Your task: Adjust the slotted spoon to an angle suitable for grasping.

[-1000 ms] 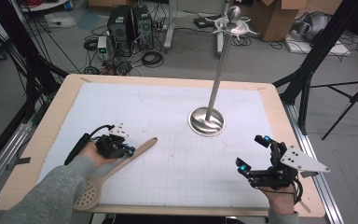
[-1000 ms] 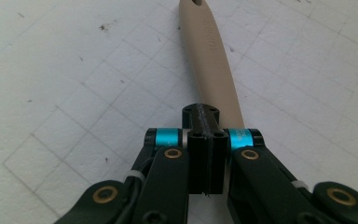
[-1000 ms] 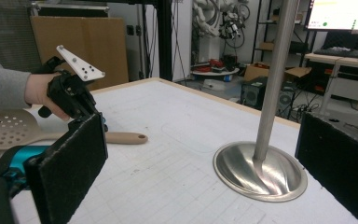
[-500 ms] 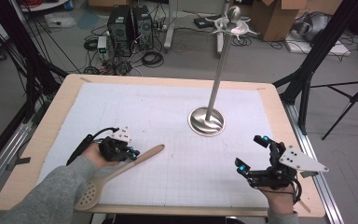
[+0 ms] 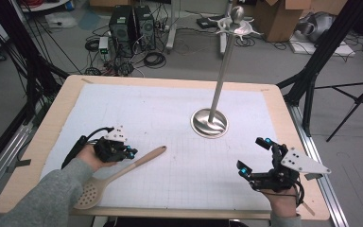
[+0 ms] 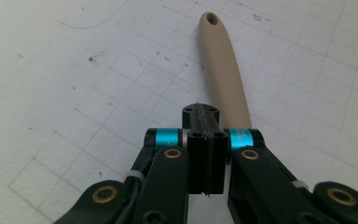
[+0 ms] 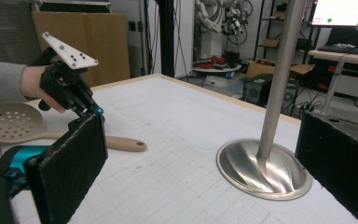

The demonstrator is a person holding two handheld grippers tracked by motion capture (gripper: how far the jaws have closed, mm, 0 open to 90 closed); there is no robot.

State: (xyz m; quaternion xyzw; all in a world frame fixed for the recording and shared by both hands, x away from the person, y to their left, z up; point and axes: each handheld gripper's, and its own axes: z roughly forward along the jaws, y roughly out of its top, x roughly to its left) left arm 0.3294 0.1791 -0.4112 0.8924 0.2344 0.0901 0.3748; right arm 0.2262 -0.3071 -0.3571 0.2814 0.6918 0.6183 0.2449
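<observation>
Slotted spoon [image 5: 116,176] lies flat on gridded mat [image 5: 170,118] at 7 o'clock, perforated bowl near front edge, handle tip aimed toward 2 o'clock. Left gripper [image 5: 123,152] clenched at mid-handle; pads look pressed on it, though left gripper view [image 6: 204,140] leaves contact partly hidden. Right gripper [image 5: 255,158] released, jaws wide, idle at 4 o'clock. Hanging stand [image 5: 211,120] at centre-right. Good practice: confirm firm squeeze, lift level, keep bowl from drooping, steer handle hole toward stand hooks [image 5: 236,26].

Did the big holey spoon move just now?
Yes. The slotted spoon, by the left gripper, slid a little toward the metal stand's base.
</observation>
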